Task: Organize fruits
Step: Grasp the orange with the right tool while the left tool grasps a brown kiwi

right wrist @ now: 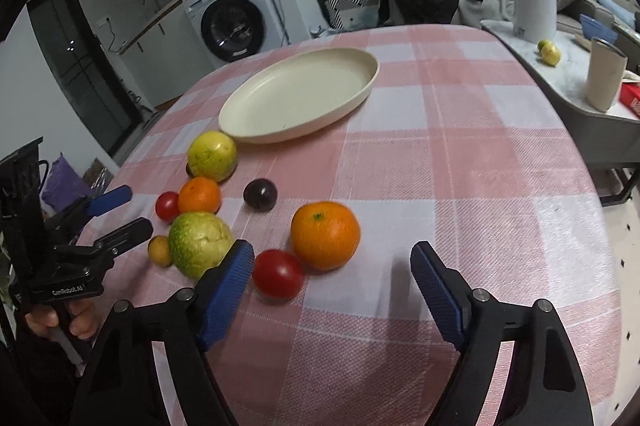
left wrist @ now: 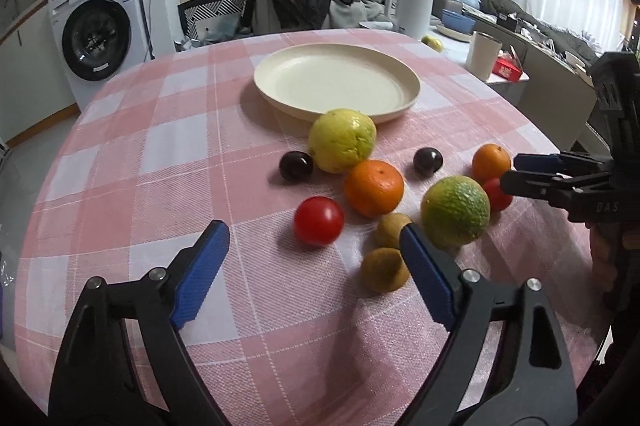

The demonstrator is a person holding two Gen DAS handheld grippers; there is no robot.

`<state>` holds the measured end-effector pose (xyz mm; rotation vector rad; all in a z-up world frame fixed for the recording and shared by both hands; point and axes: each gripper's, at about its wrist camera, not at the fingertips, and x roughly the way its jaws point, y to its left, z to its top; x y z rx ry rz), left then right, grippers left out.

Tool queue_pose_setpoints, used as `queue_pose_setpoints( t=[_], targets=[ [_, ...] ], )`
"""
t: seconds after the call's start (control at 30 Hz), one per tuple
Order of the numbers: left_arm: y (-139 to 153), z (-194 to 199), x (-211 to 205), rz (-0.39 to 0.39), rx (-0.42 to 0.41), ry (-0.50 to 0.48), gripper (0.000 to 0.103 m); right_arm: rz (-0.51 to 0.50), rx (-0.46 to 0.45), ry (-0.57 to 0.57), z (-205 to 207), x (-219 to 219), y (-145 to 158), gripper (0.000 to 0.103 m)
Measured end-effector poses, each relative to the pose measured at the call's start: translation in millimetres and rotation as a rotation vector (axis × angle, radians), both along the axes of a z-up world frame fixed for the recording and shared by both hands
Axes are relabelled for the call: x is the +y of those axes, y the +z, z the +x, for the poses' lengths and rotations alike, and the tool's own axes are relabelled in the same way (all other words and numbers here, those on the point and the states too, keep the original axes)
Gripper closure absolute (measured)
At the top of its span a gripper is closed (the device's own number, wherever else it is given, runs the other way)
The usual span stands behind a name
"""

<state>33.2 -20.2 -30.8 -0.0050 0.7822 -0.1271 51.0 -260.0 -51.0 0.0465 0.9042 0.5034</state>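
Both grippers, left gripper [left wrist: 314, 246] and right gripper [right wrist: 332, 264], hover with jaws wide apart, holding nothing. Just past them the fruits [left wrist: 374, 187] sit loose on the checked worktop [left wrist: 160, 153]. Farther back is the plate [left wrist: 336, 81].

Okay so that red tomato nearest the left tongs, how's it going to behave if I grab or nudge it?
The red tomato looks round and sits free on the flat checked tablecloth, so a nudge would probably roll it. Its skin looks smooth and glossy, so it may slip between the pads. It is likely soft; a gentle squeeze seems wise.
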Motion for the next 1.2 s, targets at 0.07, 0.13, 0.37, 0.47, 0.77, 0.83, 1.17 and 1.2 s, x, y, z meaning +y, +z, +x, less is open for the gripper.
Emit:
queue_pose_setpoints(
  t=[0.07,0.13,0.37,0.47,0.77,0.83,1.17,1.2],
  targets=[
    [-1,-1,-2,-0.023,0.018,-0.011,0.018,-0.007,0.009,0.006,1,2,-3,0.024],
    [-3,0,-5,-0.027,0.03,-0.027,0.02,0.008,0.015,0.011,2,3,-4,0.027],
    [-1,1,-2,-0.056,0.053,-0.027,0.02,0.048,0.049,0.01,12,8,-3,0.037],
    [0,-1,-5,-0.047,0.061,-0.048,0.02,0.057,0.06,-0.001,15,8,-3,0.038],
    [-5,-9,-17,-0.05,0.096,-0.107,0.028,0.093,0.086,-0.042,23,-2,-3,0.046],
    [-8,-9,-19,-0.049,0.109,-0.115,0.036,0.086,0.087,-0.043,24,-1,-3,0.048],
    [-15,-9,-30,-0.026,0.124,-0.164,0.078,0.085,0.1,-0.059,27,-2,-4,0.052],
    [-14,-9,-29,-0.03,0.126,-0.162,0.078,0.083,0.1,-0.06,27,-2,-5,0.052]
  ],
)
